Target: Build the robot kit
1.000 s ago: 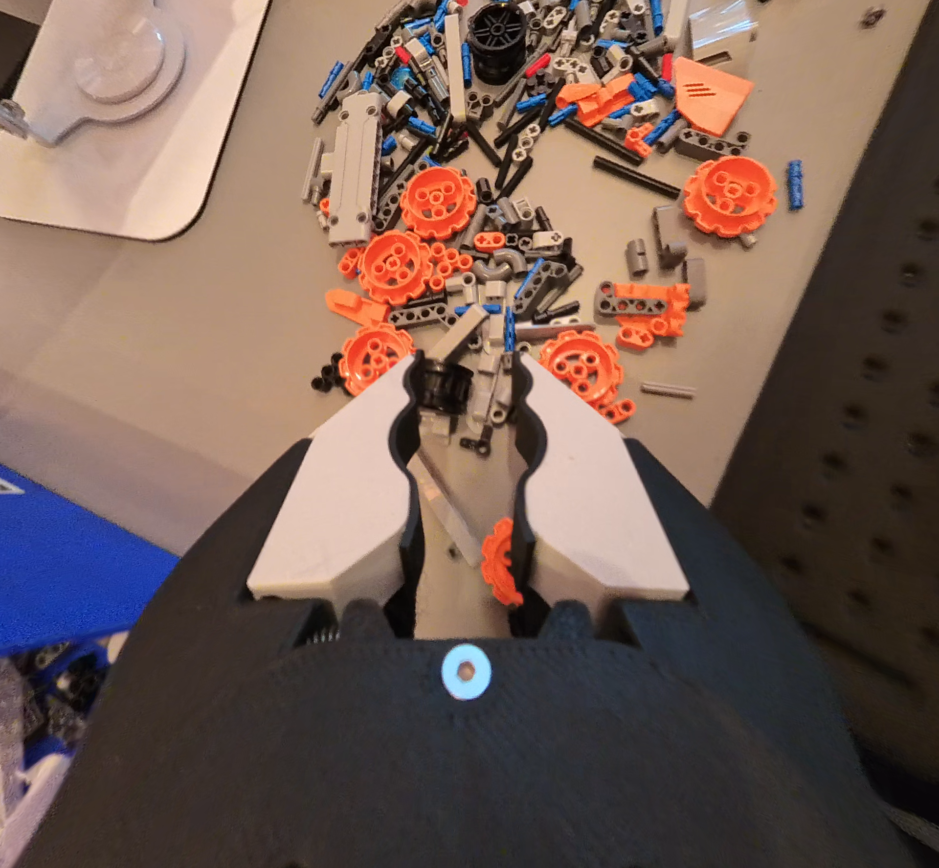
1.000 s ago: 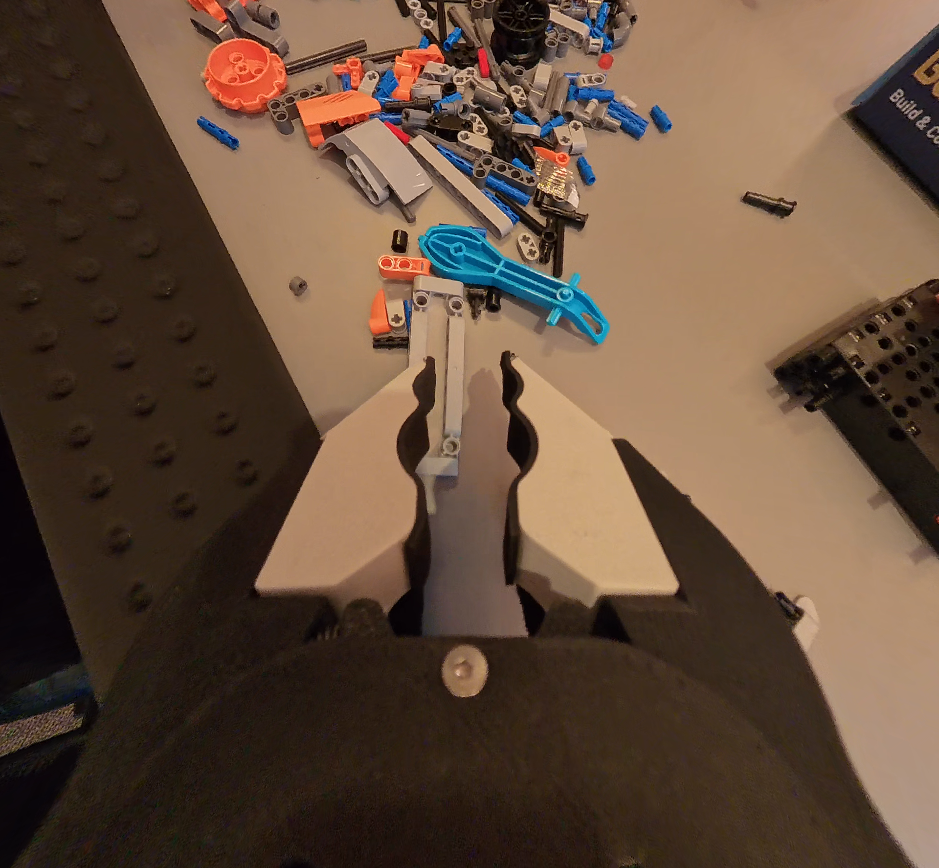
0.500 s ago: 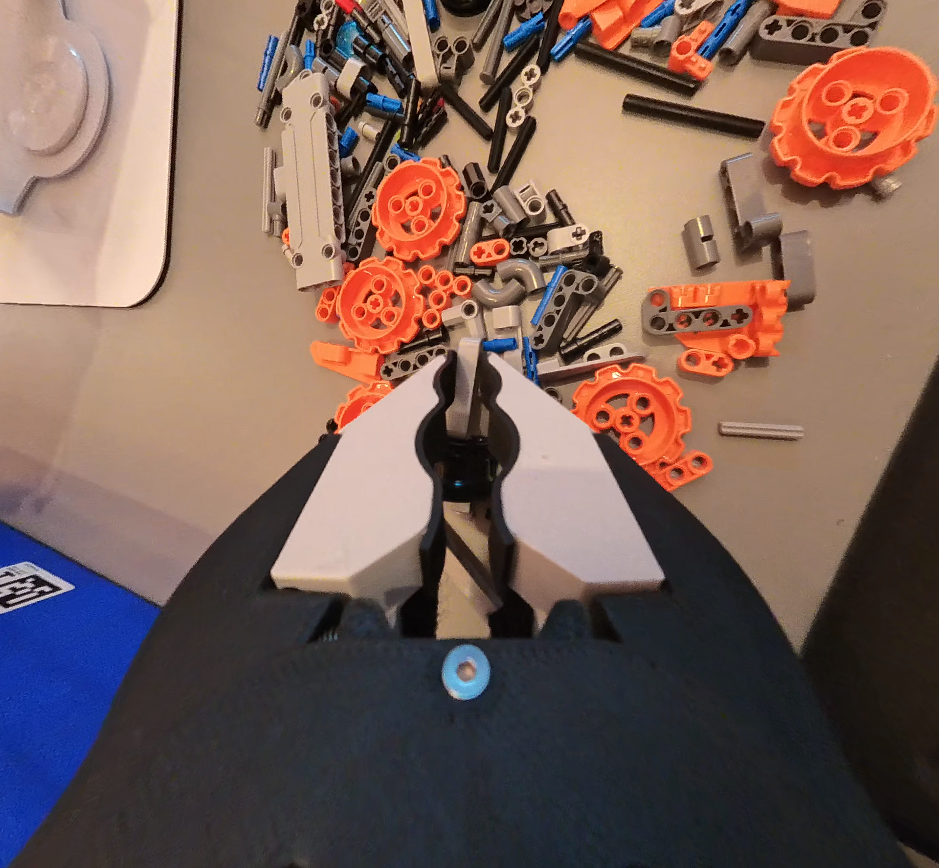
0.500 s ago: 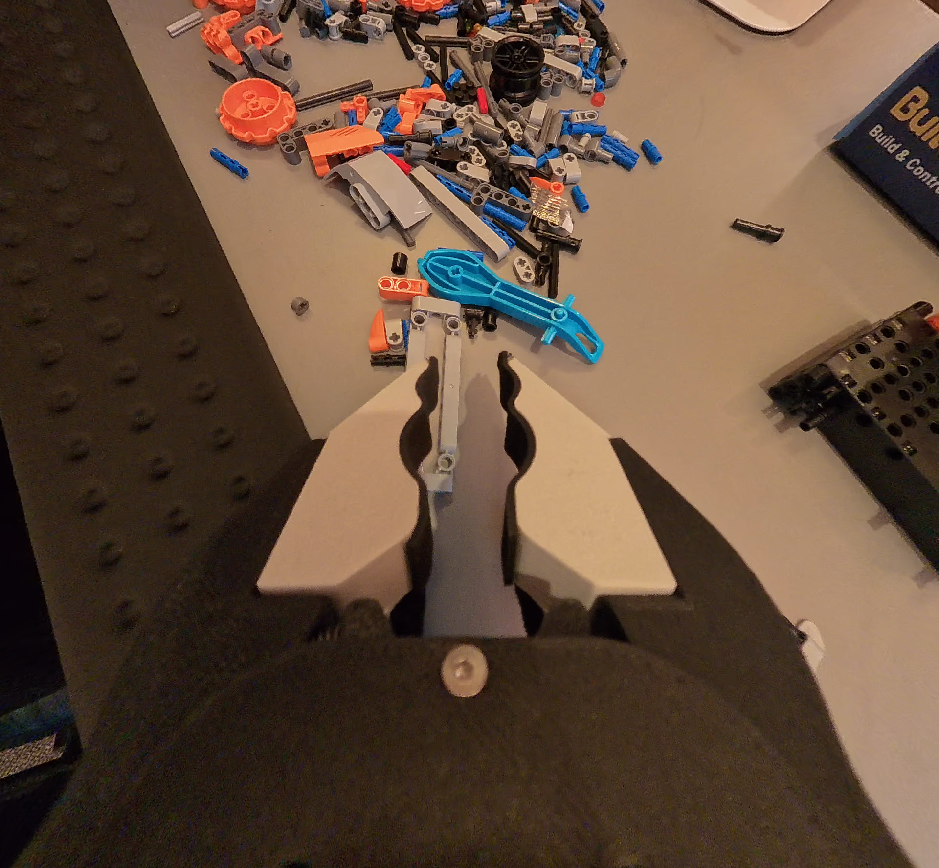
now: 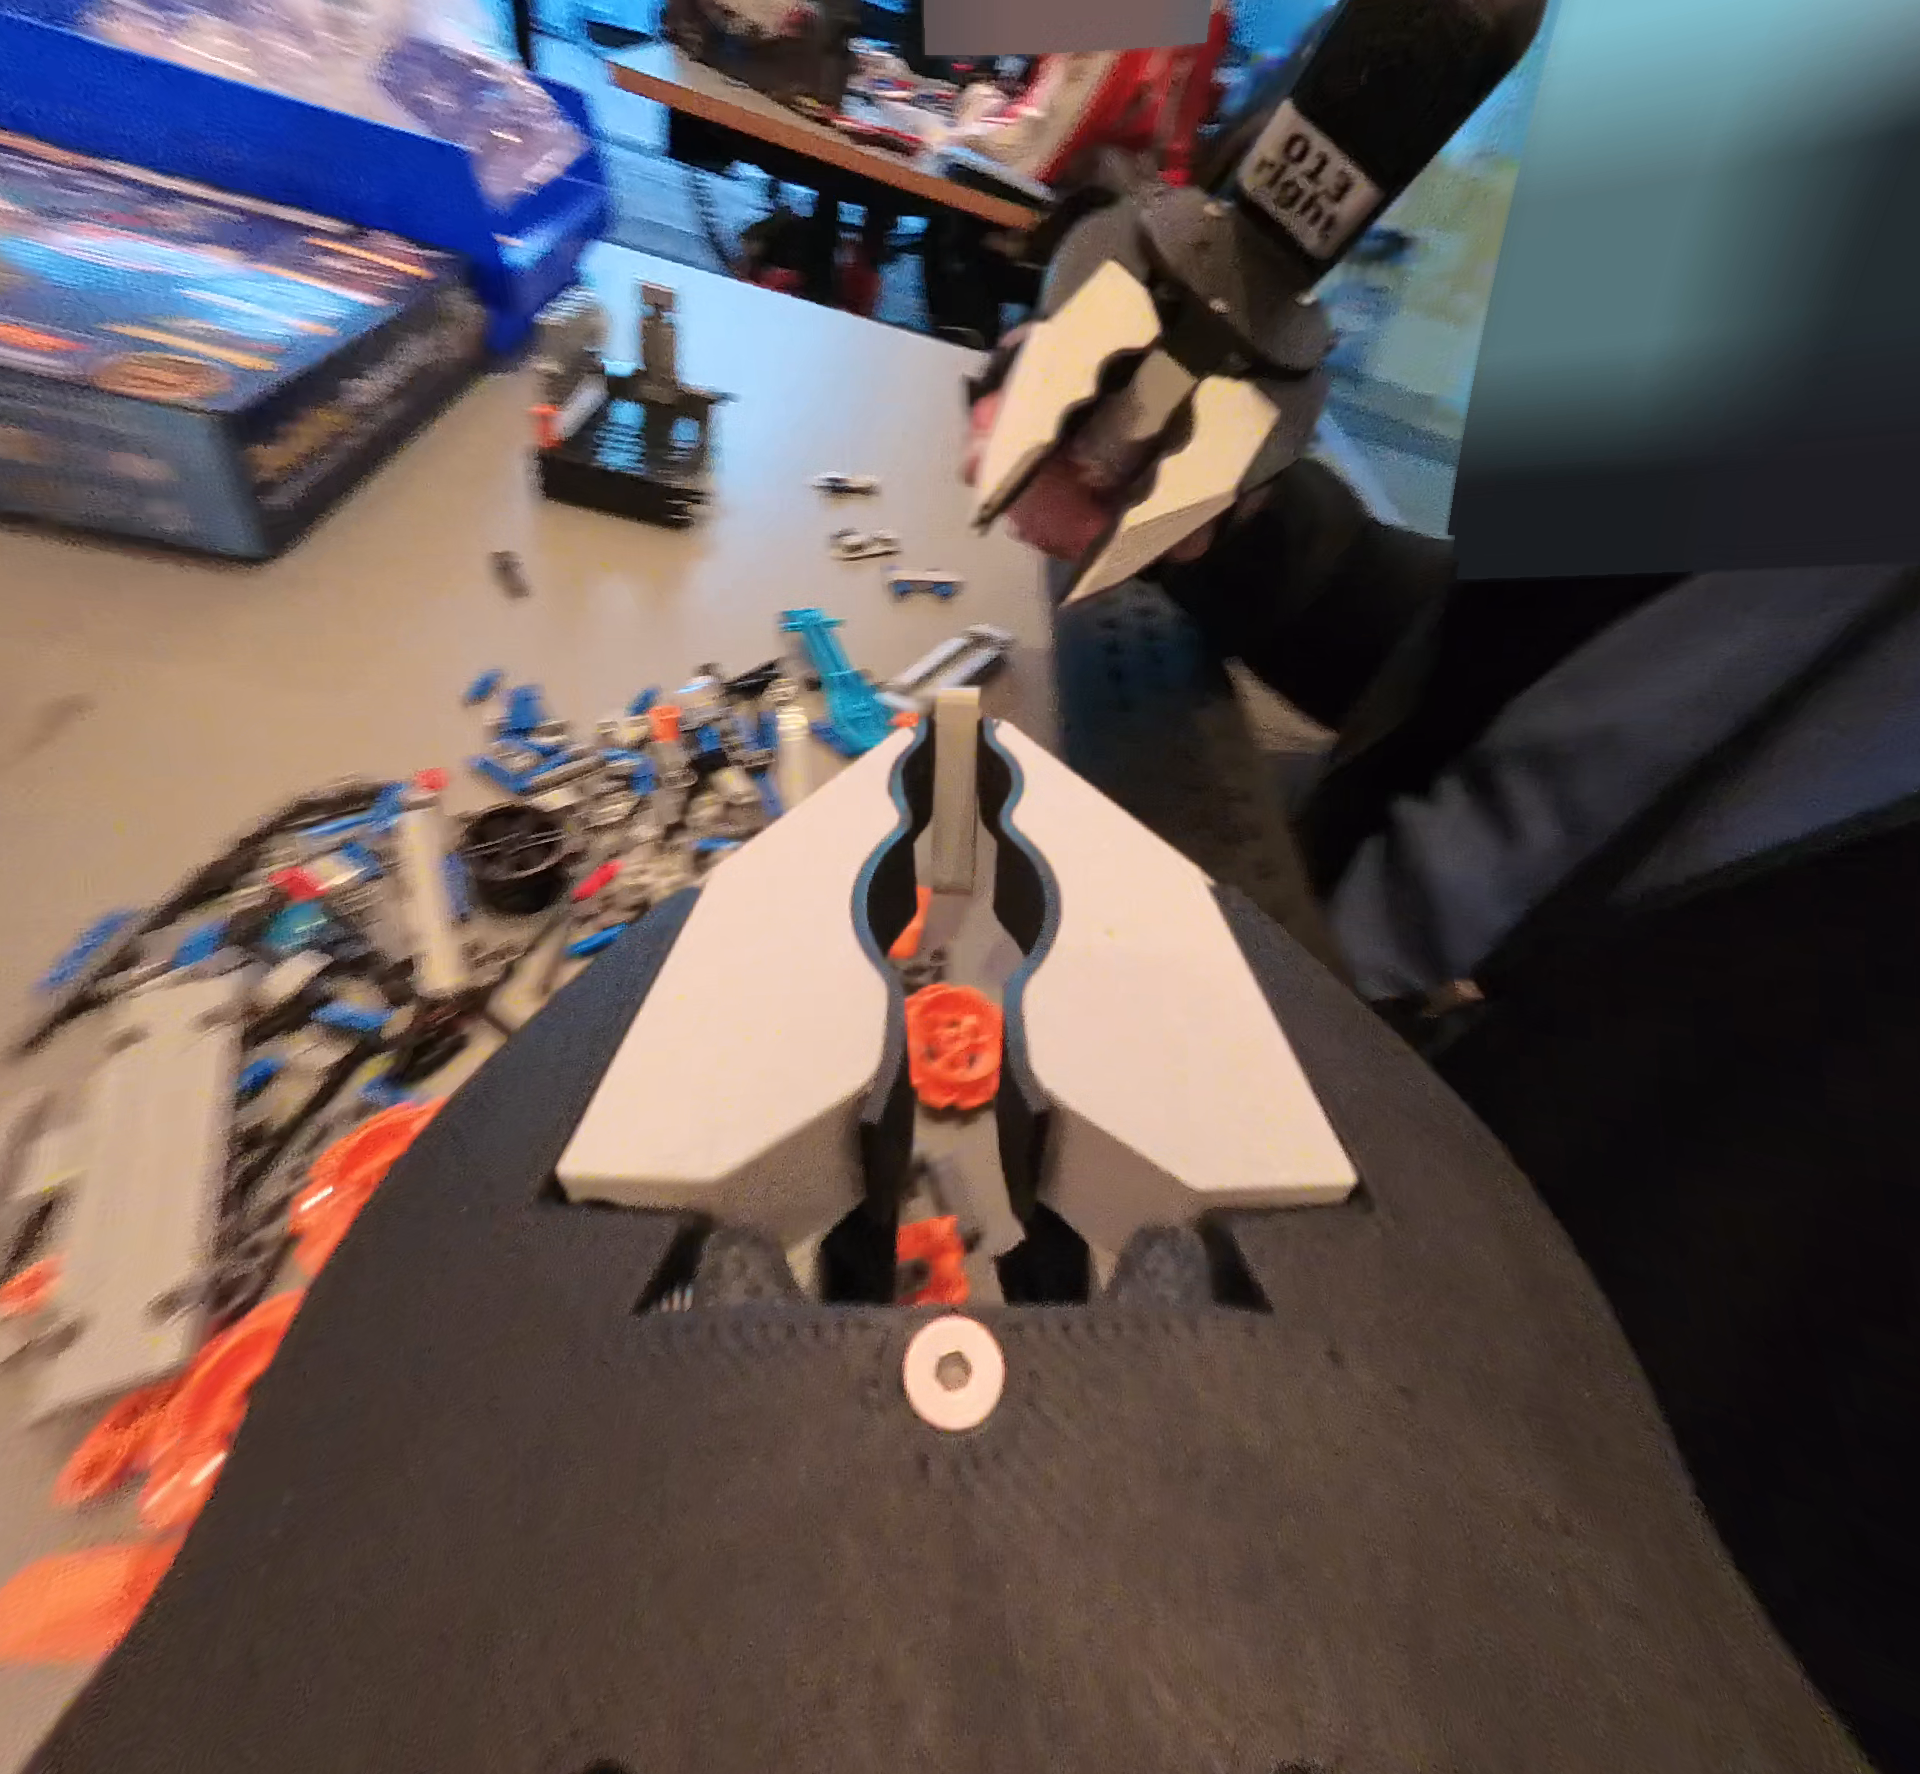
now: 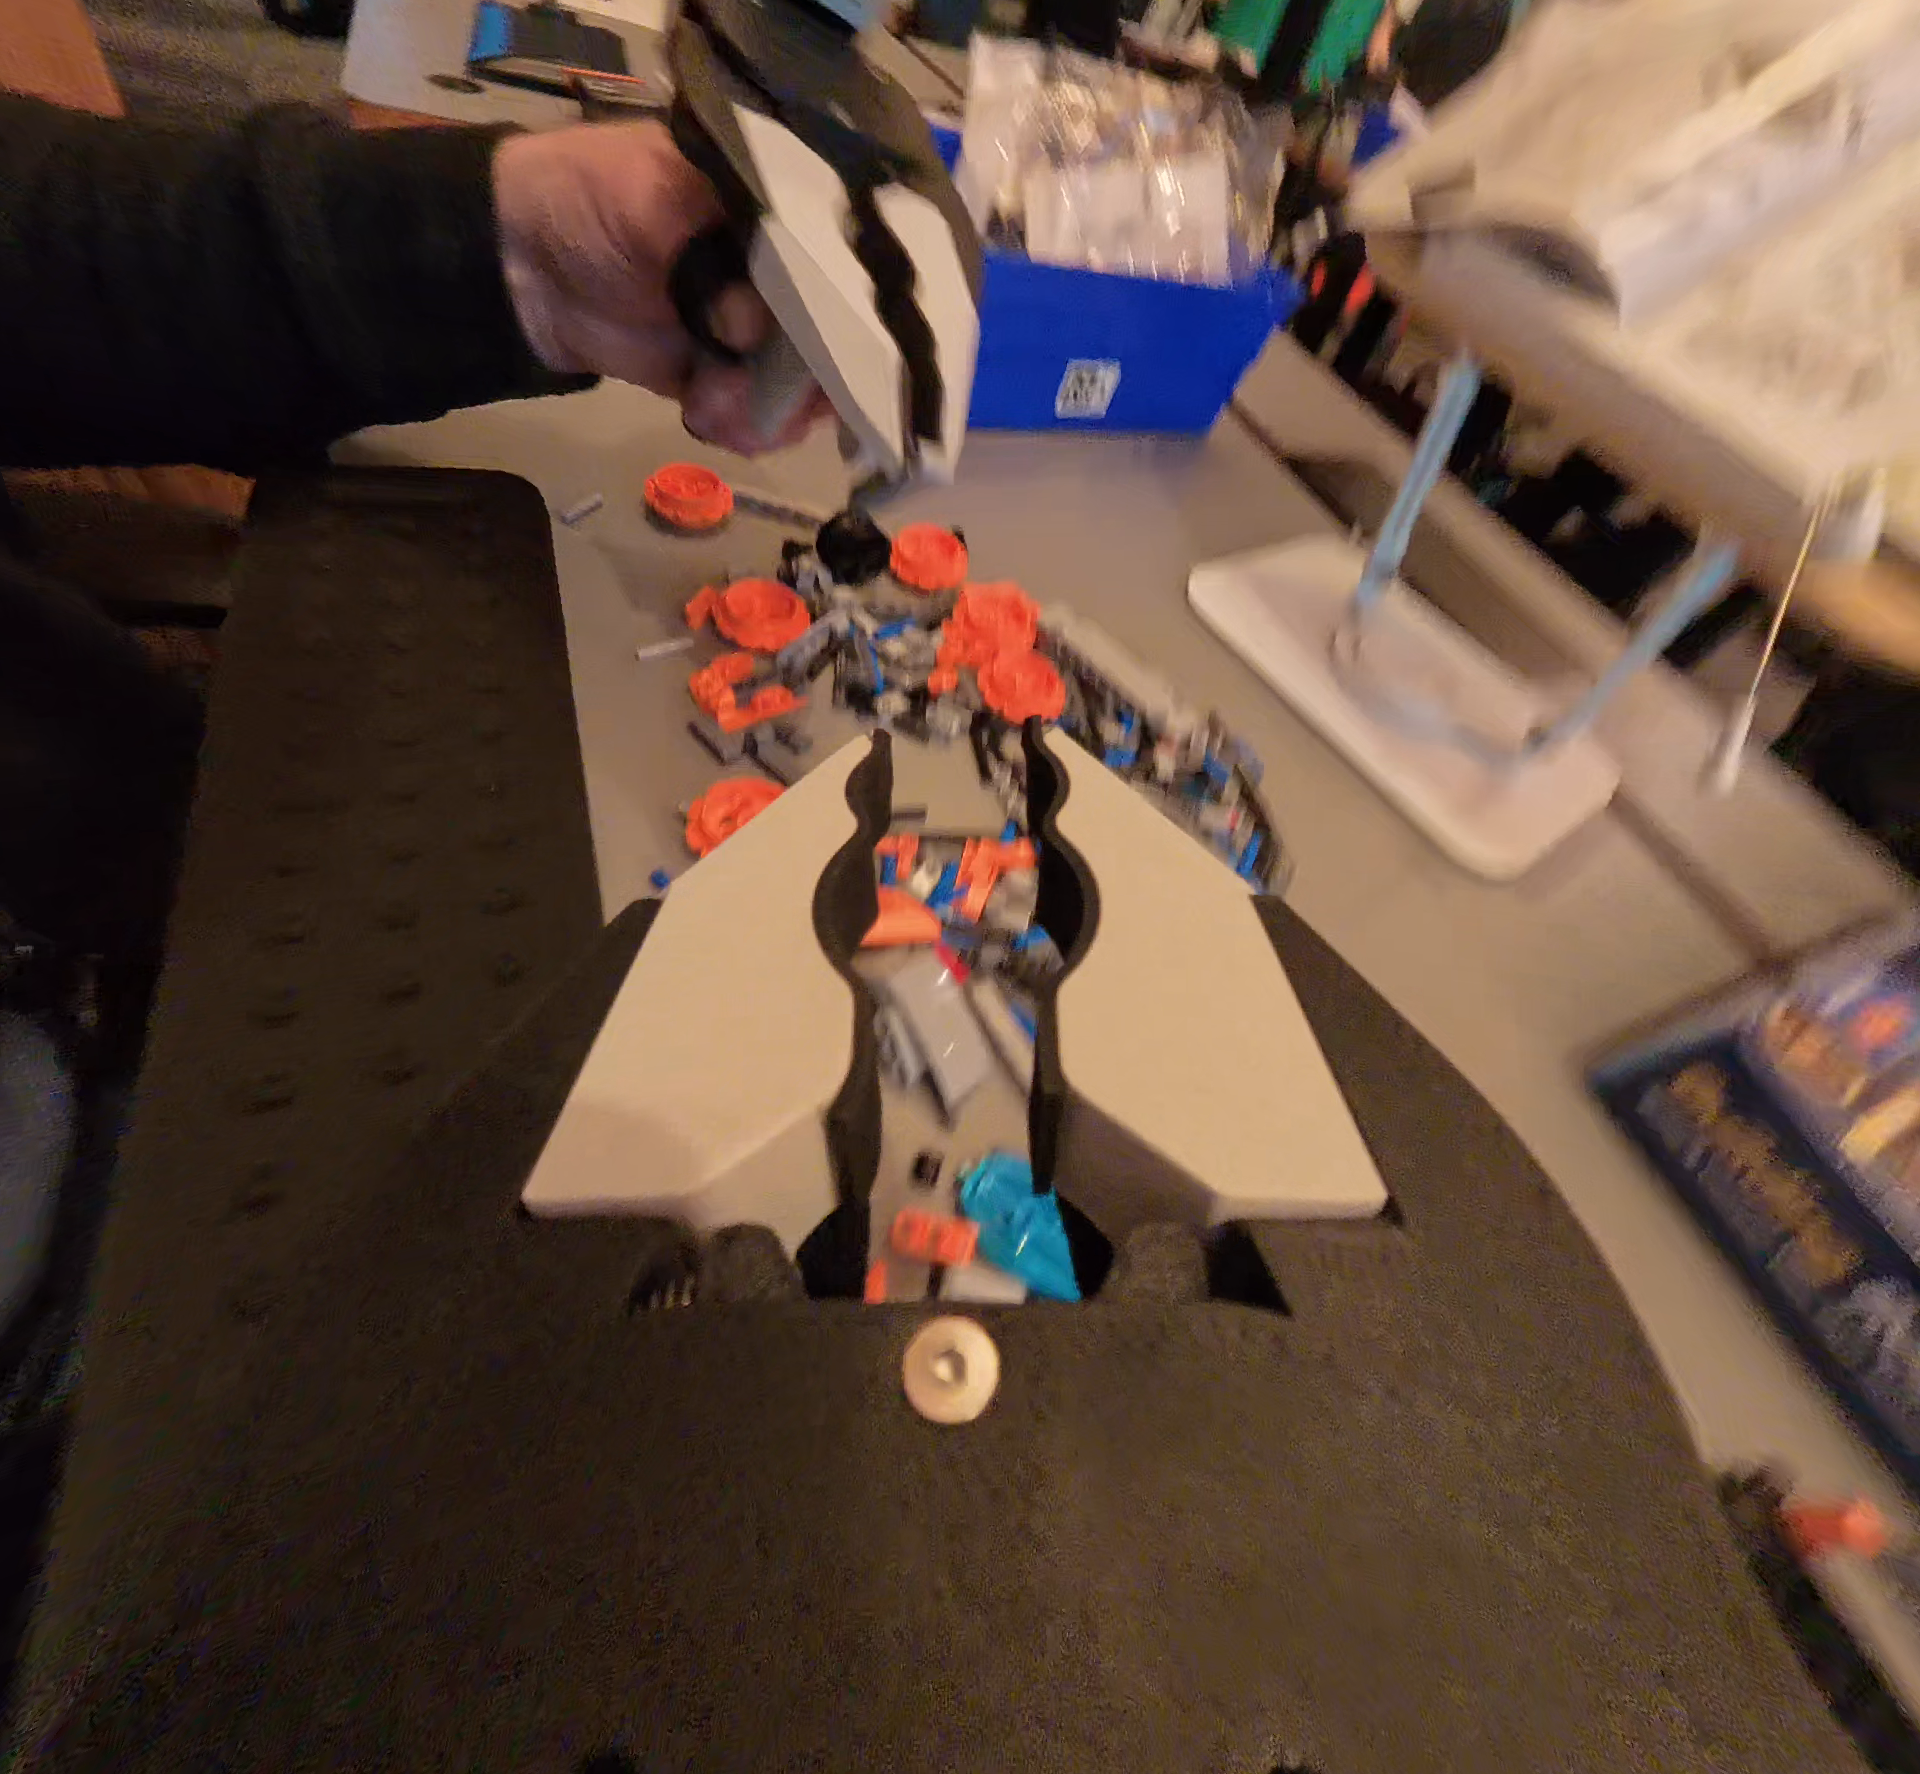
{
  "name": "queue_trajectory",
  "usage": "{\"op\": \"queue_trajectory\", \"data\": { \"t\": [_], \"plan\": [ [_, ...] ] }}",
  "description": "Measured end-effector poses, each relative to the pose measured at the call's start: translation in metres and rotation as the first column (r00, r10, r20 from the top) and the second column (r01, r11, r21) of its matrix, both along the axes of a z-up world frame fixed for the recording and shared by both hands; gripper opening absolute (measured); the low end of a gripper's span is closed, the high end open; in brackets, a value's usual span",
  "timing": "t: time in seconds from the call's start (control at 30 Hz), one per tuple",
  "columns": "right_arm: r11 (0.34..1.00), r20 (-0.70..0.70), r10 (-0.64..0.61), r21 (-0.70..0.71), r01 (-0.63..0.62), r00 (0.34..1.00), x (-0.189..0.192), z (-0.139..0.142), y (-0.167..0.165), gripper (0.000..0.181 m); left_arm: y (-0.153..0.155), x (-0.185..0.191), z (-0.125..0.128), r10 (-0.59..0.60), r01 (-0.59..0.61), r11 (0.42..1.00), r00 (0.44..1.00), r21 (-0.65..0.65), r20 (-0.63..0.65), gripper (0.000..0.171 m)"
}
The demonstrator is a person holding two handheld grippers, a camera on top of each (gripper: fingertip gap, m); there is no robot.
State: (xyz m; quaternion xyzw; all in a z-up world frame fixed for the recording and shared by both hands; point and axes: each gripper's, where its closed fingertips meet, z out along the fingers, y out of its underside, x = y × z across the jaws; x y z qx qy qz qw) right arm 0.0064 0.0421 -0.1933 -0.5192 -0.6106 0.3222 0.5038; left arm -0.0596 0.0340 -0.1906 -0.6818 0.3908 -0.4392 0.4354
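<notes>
2 grippers point(image 5: 954, 737) point(image 6: 956, 748), 1 teal piece point(image 5: 847, 685), 1 black wheel point(image 5: 514, 857).

Motion blur smears the pile of small parts point(image 5: 499, 851) in the left wrist view, so single pieces cannot be told apart. The blue box point(image 5: 208, 353) runs off the left edge; in the right wrist view the white stand point(image 6: 1403, 706) is blurred

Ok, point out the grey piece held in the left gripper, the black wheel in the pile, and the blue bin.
grey piece point(image 5: 954, 794): left wrist view, on its flat face between the jaws.
black wheel point(image 5: 513, 858): left wrist view, on its spoked hub.
blue bin point(image 6: 1101, 349): right wrist view, on its front wall.
</notes>
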Motion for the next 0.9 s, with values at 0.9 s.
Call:
{"op": "queue_trajectory", "data": {
  "t": [0.9],
  "plan": [
    [0.924, 0.081, -0.058, 0.382, 0.023, 0.995, -0.028, 0.008, 0.012, 0.004, 0.013, 0.048, 0.014, -0.188, 0.303, 0.89, 0.924, -0.34, 0.331, 0.006]
  ]
}}
